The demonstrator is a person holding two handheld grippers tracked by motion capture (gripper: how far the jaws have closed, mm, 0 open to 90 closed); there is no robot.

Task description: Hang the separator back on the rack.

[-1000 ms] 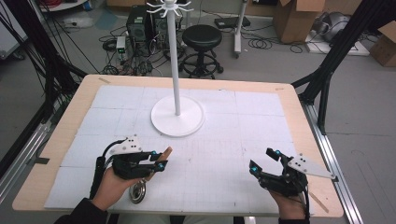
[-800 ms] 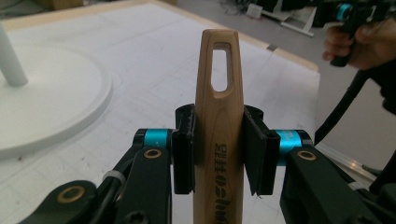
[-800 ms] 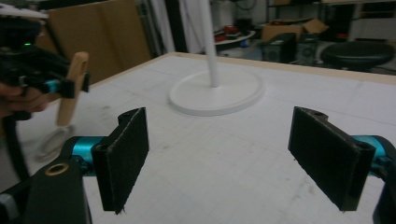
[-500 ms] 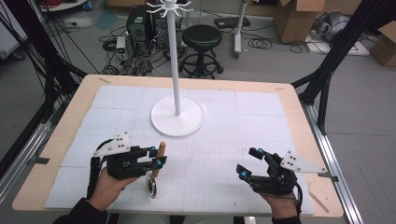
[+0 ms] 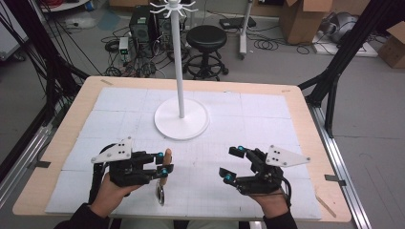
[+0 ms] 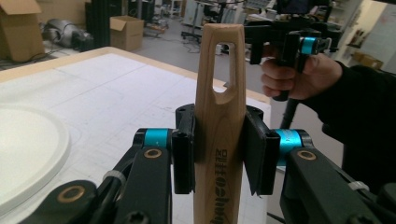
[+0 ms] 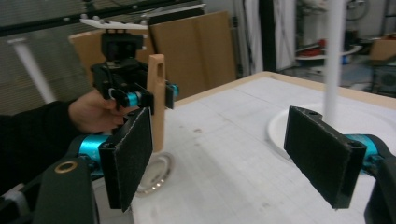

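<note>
White foam tiles cover the surface (image 5: 267, 119), with a white stand (image 5: 181, 114) at mid-surface and cardboard boxes and a stool on the floor beyond.

My left gripper (image 5: 160, 164) has its fingers (image 6: 183, 149) clamped on the wooden handle (image 6: 219, 116) of a utensil whose round metal head (image 5: 160, 194) hangs low near the front edge. I judge it light and stiff: smooth wood, so the pads should bite well, and the metal end makes it bottom-heavy. The present hold, on the flat sides below the hanging slot, looks sound to me.

Its long axis runs roughly upright in the right gripper view, slotted end up, head (image 7: 156, 175) just above or on the surface; I cannot tell which.

My right gripper (image 5: 232, 164) hangs well apart from the utensil, fingers (image 7: 128, 156) spread wide and holding nothing.
</note>
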